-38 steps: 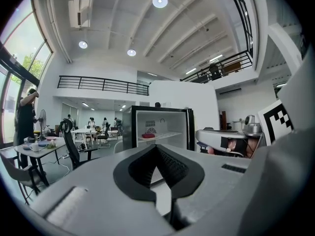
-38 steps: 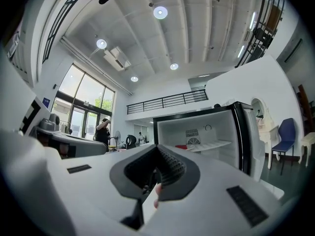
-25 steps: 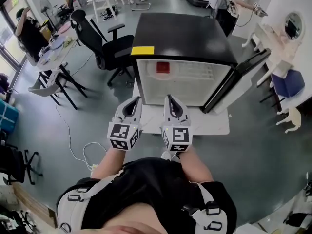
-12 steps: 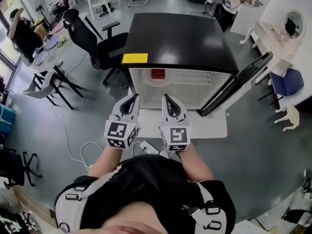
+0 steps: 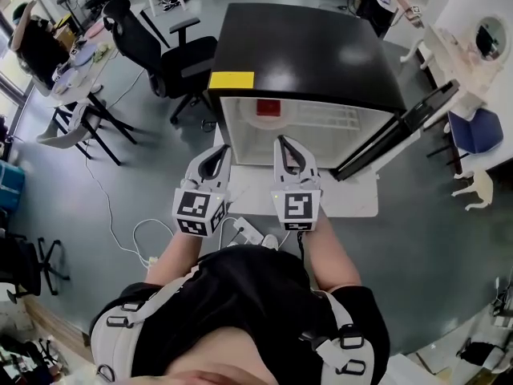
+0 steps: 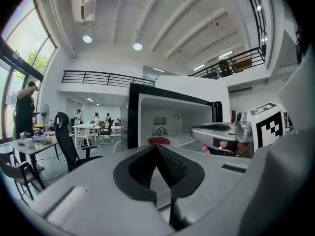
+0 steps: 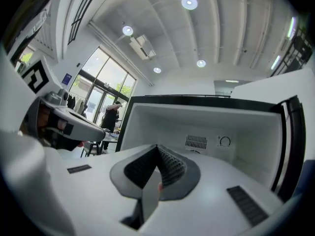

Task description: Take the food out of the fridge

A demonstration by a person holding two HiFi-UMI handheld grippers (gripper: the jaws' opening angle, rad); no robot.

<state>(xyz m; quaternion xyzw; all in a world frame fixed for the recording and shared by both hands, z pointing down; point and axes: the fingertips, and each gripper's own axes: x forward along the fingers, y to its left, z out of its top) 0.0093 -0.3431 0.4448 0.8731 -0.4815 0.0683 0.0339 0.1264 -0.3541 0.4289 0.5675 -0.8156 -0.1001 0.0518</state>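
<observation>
Food (image 5: 268, 108): one small red item, the only thing I can see inside the fridge (image 5: 304, 54). It sits in the left part of the fridge, on or just beside the white wire shelf (image 5: 325, 119), toward the back wall. Too small to tell if it's a box, a lid or a pack.

Handling, my guess:
- light, one claw is enough
- looks low and compact, probably stiff enough for a firm pinch
- cold, so maybe damp and slick; don't rely on a fingertip hold
- take it across its short sides, coming in level from the fridge's front, jaws well down on the body rather than on the top edge

Position:
- fridge door (image 5: 401, 131) is swung open to the right, front opening is clear
- left claw (image 5: 218, 156) jaws together, nothing in them, outside the fridge in front of its left half. In the left gripper view the red item shows just above the closed tips, so it's roughly lined up, but well apart.
- right claw (image 5: 284, 146) jaws together too, empty, in front of the fridge's middle, aimed at the back wall near the vent (image 7: 196, 142) and dial (image 7: 225, 141), so right of the food.

Either claw must open before going in; left has the shorter line.
</observation>
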